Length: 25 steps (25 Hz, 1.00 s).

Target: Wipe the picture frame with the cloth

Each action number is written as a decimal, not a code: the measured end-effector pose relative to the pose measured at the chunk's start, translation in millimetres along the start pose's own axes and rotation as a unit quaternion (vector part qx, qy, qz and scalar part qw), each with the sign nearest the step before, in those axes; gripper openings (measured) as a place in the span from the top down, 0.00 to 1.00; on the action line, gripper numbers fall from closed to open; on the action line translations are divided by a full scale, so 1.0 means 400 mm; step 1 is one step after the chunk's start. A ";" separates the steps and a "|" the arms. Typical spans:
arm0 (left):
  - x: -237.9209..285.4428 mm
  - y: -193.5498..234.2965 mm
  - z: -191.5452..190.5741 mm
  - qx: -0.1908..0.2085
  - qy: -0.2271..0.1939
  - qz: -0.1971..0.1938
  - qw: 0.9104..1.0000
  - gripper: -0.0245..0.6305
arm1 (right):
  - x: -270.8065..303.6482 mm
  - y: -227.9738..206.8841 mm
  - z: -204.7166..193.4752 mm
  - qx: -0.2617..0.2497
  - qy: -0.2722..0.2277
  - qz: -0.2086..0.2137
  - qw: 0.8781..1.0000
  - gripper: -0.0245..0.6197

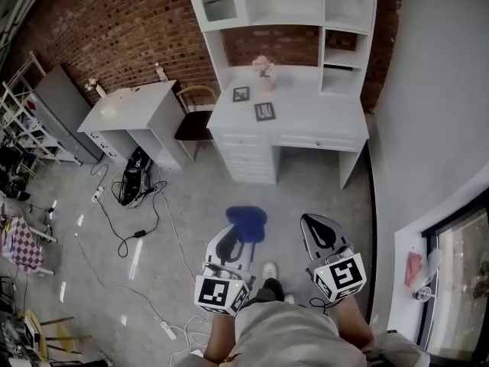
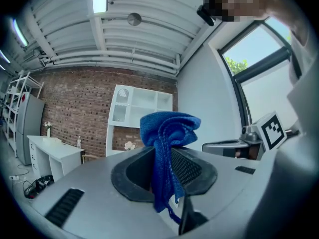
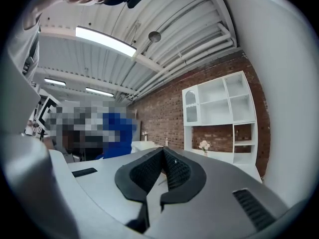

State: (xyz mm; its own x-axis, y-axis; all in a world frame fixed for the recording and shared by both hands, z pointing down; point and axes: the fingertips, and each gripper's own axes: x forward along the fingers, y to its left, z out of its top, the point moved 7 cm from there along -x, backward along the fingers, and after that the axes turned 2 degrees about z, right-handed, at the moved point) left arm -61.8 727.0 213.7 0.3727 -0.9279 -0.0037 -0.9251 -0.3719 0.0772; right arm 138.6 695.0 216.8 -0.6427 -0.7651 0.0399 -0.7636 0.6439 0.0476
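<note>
Head view: left tool (image 1: 235,243) carries cloth (image 1: 246,222), with right tool (image 1: 319,232) alongside. Both well short of surface (image 1: 313,117), held raised for carrying. Picture frame (image 1: 265,112) sits on surface, front-left area; second frame (image 1: 241,94) just behind it. Wiping judged not yet begun.

Left gripper view: tool (image 2: 162,156) clamped on cloth (image 2: 169,128). Bunch protrudes ahead of jaws, serving as wiping pad.

Right gripper view: tool (image 3: 162,158) closed, with nothing between jaws. Probably kept free to steady frame.
</note>
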 end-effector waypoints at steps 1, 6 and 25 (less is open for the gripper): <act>0.011 0.008 -0.001 -0.001 0.000 0.000 1.000 0.81 | 0.012 -0.005 -0.001 0.002 0.001 0.003 1.000 0.97; 0.076 0.058 -0.008 -0.005 -0.001 -0.005 1.000 0.81 | 0.088 -0.037 -0.014 0.000 0.010 0.003 1.000 0.97; 0.341 0.297 0.006 -0.012 0.002 -0.032 0.999 0.81 | 0.409 -0.136 0.000 -0.032 0.028 -0.016 0.999 0.97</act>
State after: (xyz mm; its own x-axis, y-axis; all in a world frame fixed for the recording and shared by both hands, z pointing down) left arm -121.1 556.2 219.8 0.4312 -0.9022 -0.0064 -0.8974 -0.4297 0.1004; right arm 74.9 534.8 220.8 -0.6120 -0.7854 0.0929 -0.7771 0.6190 0.1141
